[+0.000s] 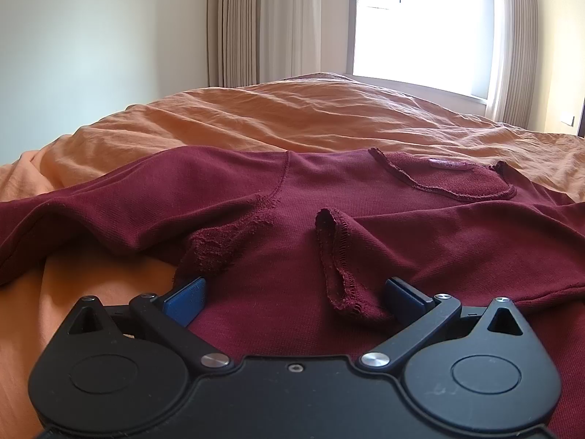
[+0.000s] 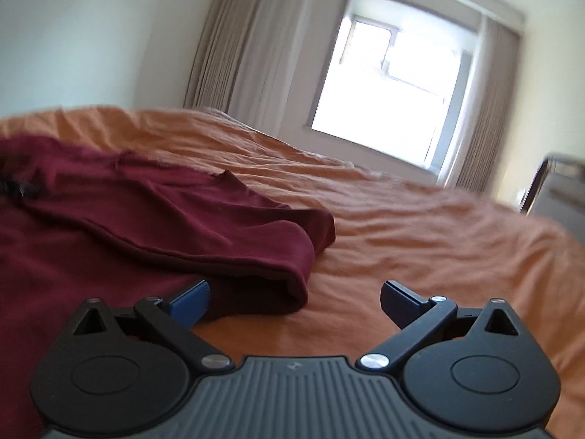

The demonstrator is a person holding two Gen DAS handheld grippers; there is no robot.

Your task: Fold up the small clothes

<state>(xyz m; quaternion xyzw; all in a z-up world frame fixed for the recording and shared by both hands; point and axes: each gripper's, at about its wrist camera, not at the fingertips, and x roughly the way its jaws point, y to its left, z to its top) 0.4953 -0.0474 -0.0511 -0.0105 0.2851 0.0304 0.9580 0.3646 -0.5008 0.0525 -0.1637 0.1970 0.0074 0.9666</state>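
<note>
Left gripper (image 1: 294,294) and right gripper (image 2: 295,301) both spread, empty; shirt (image 1: 347,190) soft, limp, best pinched at sleeve cuff (image 1: 338,256).

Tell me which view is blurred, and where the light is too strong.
Right wrist view: motion blur smears the shirt and bedspread; the window is blown out white. Left wrist view: sharp, shirt stitching is clear, but its window is also overexposed. Both views bend straight lines at the edges.

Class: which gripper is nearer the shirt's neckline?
Left. The left gripper sits over the shirt, facing the neckline. The right gripper is at the shirt's outer edge.
</note>
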